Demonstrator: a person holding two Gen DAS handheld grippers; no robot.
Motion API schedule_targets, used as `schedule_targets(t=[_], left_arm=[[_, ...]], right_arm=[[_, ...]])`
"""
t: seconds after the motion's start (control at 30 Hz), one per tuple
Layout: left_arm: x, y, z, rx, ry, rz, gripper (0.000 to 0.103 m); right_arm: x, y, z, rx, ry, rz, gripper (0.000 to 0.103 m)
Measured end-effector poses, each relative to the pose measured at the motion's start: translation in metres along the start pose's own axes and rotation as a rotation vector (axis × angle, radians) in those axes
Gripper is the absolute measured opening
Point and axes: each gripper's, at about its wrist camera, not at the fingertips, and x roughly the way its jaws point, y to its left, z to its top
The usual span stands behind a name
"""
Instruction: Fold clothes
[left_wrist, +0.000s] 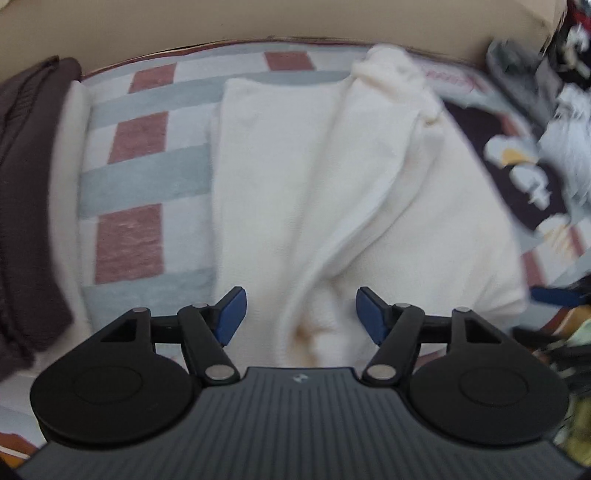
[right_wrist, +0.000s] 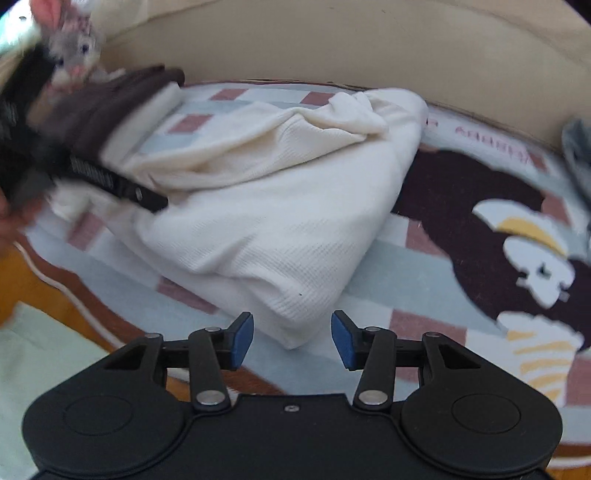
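Both tools gape above the cream garment's (left_wrist: 314, 192) edges.

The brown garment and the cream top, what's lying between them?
In the left wrist view, only a bare strip of checked blanket separates the brown garment from the cream top.

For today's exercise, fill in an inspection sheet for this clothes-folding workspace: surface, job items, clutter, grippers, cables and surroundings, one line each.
Surface: checked blanket with a cartoon print, spread flat.
Job's things: cream garment, partly folded, a loose fold bunched along its top; dark brown garment lying at the blanket's left edge.
Clutter: plush toy beyond the brown garment; grey item at far right, blurred.
Grippers: left gripper open, over the cream garment's near edge; right gripper open, at the garment's corner, holding nothing.
Cables: nothing seen.
Surroundings: beige wall behind; wooden floor beside the blanket.
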Motion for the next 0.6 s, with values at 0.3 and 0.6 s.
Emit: schedule_targets(t=[0.3,0.6], left_arm=[[0.017,-0.029,0.01,0.116,-0.013,0.095,0.01],[-0.016,-0.023,0.011,0.038,-0.043,0.163,0.009]], right_arm=[[0.016,0.013,-0.011,-0.039,-0.079,-0.183,0.018],[-0.006,-0.007,-0.017,0.015,-0.081,-0.203,0.01]])
